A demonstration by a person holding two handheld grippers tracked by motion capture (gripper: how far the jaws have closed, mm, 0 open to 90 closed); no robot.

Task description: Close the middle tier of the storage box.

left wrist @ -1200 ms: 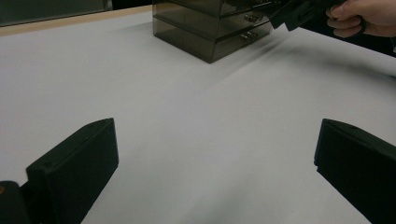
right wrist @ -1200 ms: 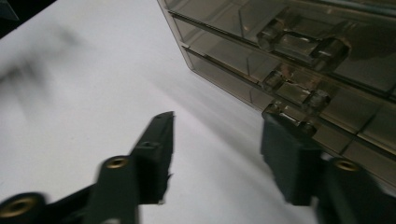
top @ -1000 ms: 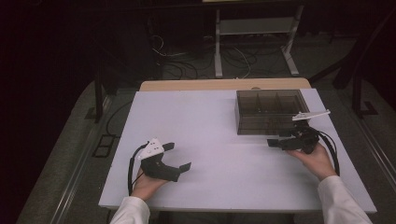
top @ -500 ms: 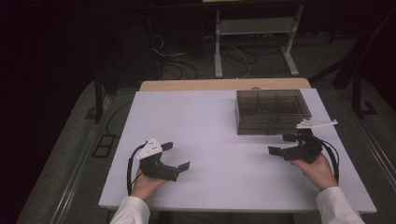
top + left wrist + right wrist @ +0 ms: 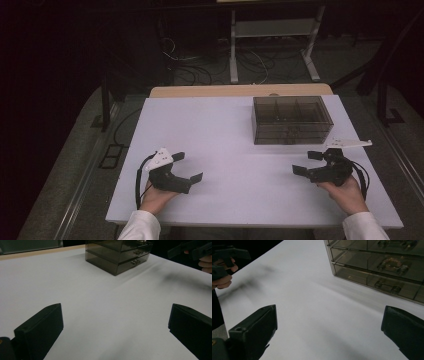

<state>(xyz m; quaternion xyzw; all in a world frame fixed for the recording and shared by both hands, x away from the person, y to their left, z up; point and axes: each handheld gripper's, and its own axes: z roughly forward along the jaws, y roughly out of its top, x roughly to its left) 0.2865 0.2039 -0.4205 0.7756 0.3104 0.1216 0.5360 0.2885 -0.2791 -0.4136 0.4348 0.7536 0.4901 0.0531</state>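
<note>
One drawer box [image 5: 291, 119], two grippers, jaws apart.

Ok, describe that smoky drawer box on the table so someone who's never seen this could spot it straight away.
Start at the white table and look to its far right part. There stands the drawer box, the one thing resting on the table apart from what the hands hold: dark, see-through smoky plastic, with stacked drawers and small handles on its front.

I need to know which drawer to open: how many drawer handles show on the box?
3 in the right gripper view on the drawer box: top, middle, bottom. More may be hidden.
</note>
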